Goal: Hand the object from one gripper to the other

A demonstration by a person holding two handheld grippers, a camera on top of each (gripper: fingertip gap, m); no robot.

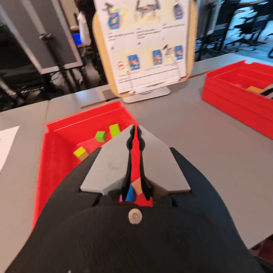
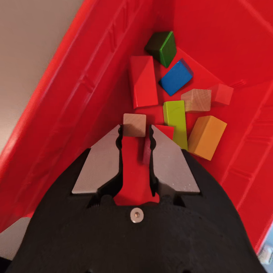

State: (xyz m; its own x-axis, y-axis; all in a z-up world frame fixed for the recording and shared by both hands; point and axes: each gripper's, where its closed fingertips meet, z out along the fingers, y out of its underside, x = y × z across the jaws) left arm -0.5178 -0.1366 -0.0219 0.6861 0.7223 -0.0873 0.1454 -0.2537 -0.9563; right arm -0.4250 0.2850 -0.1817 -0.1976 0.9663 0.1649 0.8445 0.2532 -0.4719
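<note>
The right tool point(image 2: 135, 130) reaches into the red bin point(image 2: 88, 73), its fingers apart around a plain wooden cube point(image 2: 134, 124), ready to grab it. The left tool point(image 1: 135, 128) waits with fingers together, holding nothing.

Even, fairly bright indoor light, left wrist view smeared by motion blur across the sign board point(image 1: 145, 47) and dim background, wide-angle bending at the edges, right wrist view sharper, soft shadow on the plain wooden cube point(image 2: 134, 125), faint sheen on the red bin point(image 2: 88, 91) wall
</note>
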